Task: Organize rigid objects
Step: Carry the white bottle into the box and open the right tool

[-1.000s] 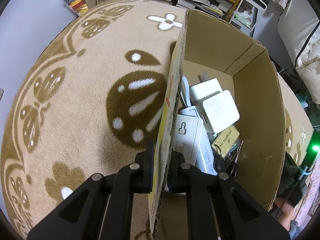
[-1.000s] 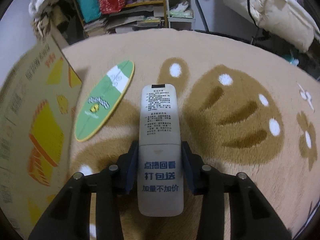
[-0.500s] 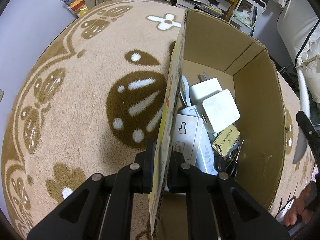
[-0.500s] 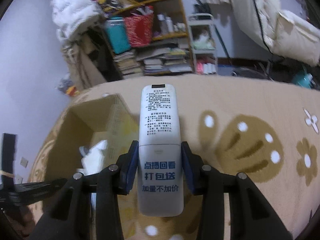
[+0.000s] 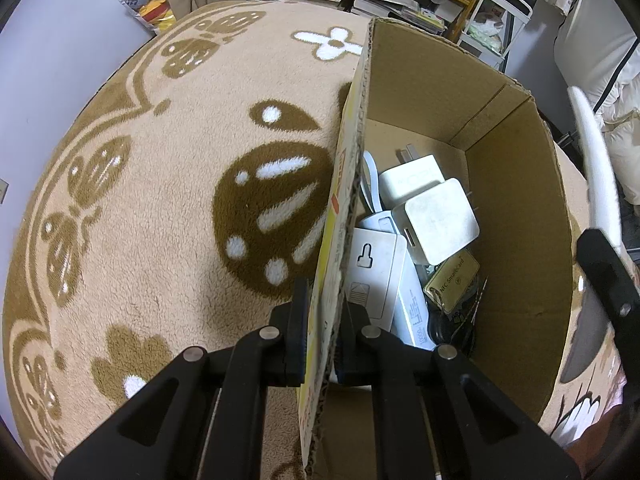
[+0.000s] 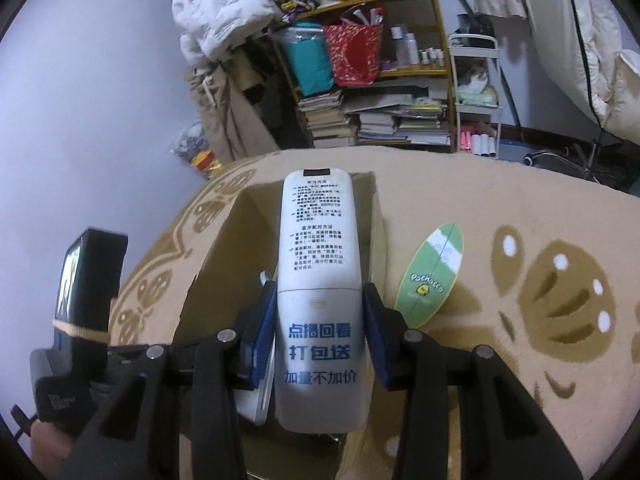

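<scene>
One remote (image 6: pixel 320 300) gripped by right tool (image 6: pixel 320 334) — left tool (image 5: pixel 322 336) clamps one box (image 5: pixel 516 216) wall.

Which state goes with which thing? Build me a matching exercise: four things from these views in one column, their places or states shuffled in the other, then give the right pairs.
Things
1. long white remote control with printed text
2. brown cardboard box
3. green and white oval card
4. square white plug-in charger

States
A. lying on the beige patterned rug
B. resting on top of the pile inside the box
C. clamped between the right gripper fingers
D. side wall pinched by the left gripper

Pairs: 1-C, 2-D, 3-A, 4-B
</scene>
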The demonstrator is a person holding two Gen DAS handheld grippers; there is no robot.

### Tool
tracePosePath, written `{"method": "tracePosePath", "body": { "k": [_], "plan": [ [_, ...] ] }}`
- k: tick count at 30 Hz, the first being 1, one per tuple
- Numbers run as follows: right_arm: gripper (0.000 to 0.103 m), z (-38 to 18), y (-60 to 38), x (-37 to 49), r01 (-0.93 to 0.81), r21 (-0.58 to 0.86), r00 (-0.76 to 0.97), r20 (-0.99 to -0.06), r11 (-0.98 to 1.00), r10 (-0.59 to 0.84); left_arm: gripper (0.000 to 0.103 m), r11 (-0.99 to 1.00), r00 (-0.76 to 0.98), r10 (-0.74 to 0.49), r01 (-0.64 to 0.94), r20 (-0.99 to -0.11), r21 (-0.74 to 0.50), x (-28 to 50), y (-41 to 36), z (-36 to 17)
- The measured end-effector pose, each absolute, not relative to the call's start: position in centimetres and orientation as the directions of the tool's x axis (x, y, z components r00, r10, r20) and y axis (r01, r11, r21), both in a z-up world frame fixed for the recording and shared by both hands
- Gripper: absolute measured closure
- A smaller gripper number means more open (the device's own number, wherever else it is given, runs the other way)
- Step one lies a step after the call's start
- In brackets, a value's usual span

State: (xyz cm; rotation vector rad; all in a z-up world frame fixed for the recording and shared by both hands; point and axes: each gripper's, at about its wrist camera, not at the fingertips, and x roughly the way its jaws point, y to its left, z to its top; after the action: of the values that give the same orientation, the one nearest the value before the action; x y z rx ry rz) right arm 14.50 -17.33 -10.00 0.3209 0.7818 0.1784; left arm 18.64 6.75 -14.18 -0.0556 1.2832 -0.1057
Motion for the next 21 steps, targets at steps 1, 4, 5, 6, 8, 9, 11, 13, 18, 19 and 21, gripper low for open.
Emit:
{"method": "tracePosePath", "body": {
  "k": [1, 4, 5, 6, 8, 9, 11, 13, 18, 19, 21],
  "plan": [
    [0.059, -10.2, -17.2, 14.5, -0.042, 0.344, 0.694, -0.665, 0.938, 0.275, 0.093, 0.994, 0.28, -0.11, 0.047, -0.954, -0.101, 18.6, 6.7, -14.2],
    [0.059, -10.8, -16.9, 14.4, -0.049, 0.349, 0.682, -0.673, 0.936, 0.287, 0.093, 0.994, 0.28, -0.109, 0.048, -0.954, -0.1, 18.6, 6.7, -14.2],
    [0.059, -10.9, -16.8, 14.3, -0.053, 0.354, 0.678, -0.674, 0.934, 0.294, 0.093, 0.994, 0.28, -0.109, 0.049, -0.954, -0.099, 18.6, 6.7, -14.2],
    [0.059, -11.0, -16.7, 14.3, -0.055, 0.36, 0.674, -0.675, 0.931, 0.301, 0.093, 0.994, 0.28, -0.109, 0.049, -0.954, -0.099, 18.6, 6.7, -14.2],
    [0.059, -11.3, -16.7, 14.3, -0.06, 0.379, 0.665, -0.675, 0.923, 0.32, 0.093, 0.994, 0.28, -0.11, 0.048, -0.954, -0.1, 18.6, 6.7, -14.2],
    [0.059, -11.4, -16.8, 14.3, -0.063, 0.381, 0.664, -0.675, 0.923, 0.323, 0.093, 0.994, 0.28, -0.11, 0.048, -0.954, -0.101, 18.6, 6.7, -14.2],
    [0.059, -11.4, -16.6, 14.1, -0.073, 0.372, 0.666, -0.673, 0.925, 0.323, 0.093, 0.994, 0.28, -0.11, 0.048, -0.954, -0.101, 18.6, 6.7, -14.2],
    [0.059, -11.4, -16.6, 14.1, -0.075, 0.365, 0.667, -0.674, 0.928, 0.319, 0.093, 0.994, 0.28, -0.11, 0.048, -0.954, -0.1, 18.6, 6.7, -14.2],
    [0.059, -11.3, -16.3, 13.9, -0.082, 0.363, 0.663, -0.676, 0.928, 0.322, 0.093, 0.994, 0.279, -0.111, 0.048, -0.954, -0.102, 18.6, 6.7, -14.2],
    [0.059, -11.3, -16.2, 13.9, -0.085, 0.359, 0.662, -0.677, 0.93, 0.322, 0.092, 0.994, 0.279, -0.111, 0.048, -0.954, -0.102, 18.6, 6.6, -14.2],
    [0.059, -11.5, -16.0, 13.9, -0.09, 0.35, 0.654, -0.685, 0.932, 0.32, 0.092, 0.994, 0.279, -0.112, 0.049, -0.954, -0.102, 18.6, 6.7, -14.2]
  ]
}}
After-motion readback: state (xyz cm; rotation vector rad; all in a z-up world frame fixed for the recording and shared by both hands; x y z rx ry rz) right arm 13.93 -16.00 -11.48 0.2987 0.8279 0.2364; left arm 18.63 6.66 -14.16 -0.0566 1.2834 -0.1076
